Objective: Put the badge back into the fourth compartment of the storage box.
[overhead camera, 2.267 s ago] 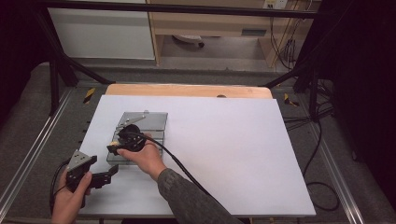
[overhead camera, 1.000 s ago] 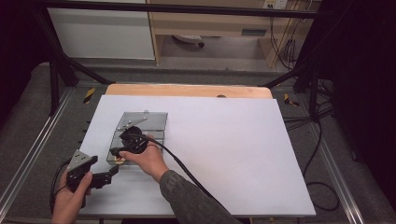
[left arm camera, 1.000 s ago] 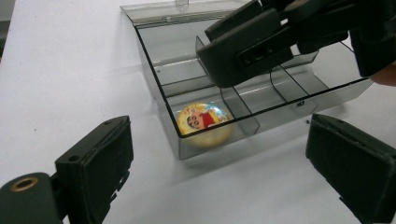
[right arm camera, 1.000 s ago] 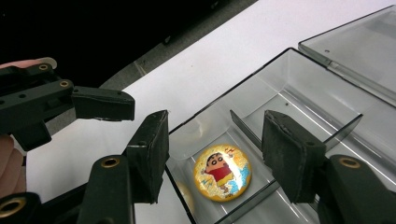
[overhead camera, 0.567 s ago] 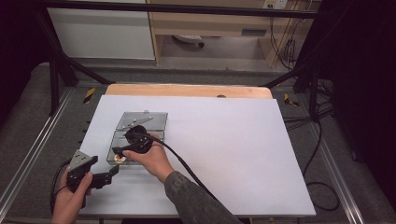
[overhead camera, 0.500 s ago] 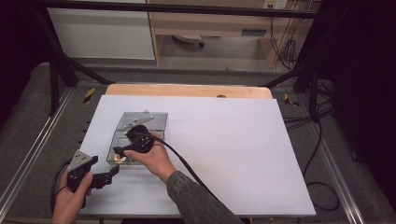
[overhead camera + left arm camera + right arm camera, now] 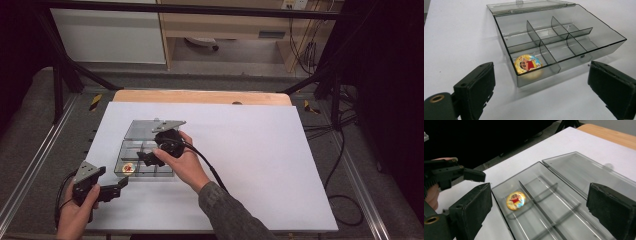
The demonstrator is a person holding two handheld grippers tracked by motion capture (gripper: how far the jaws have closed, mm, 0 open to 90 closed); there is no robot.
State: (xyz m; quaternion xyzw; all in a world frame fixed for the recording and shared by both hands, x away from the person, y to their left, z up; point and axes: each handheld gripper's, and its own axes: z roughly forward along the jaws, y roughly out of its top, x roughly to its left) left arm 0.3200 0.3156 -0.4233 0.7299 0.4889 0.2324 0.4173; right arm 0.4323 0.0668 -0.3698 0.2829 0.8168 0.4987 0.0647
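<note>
- One round yellow cartoon badge (image 7: 527, 64) lies flat in a corner compartment of the smoky clear plastic organiser box (image 7: 599, 32), so the placing looks done.
- Seen along the right tool (image 7: 539, 207), the badge sits just ahead of the jaws and a little toward the left one, below them and apart from both pads; no part of it is between them.
- The right tool's jaws have just been opening and now stand wide with nothing gripped; in the high view this tool (image 7: 150, 159) hovers over the box's near compartments, held by the right hand (image 7: 182, 162).
- The left tool (image 7: 117, 186) rests on the white-covered table (image 7: 280, 165), just short of the box's near corner; its jaws are spread wide and empty, with the badge straight ahead between them, beyond the box wall.
- The hinged clear lid (image 7: 594, 173) lies folded back flat on the table, on the far side of the box from the left tool.
- What appears left: the other compartments are bare, no further pieces are in sight, and the lid is not yet shut, likely the next job.
</note>
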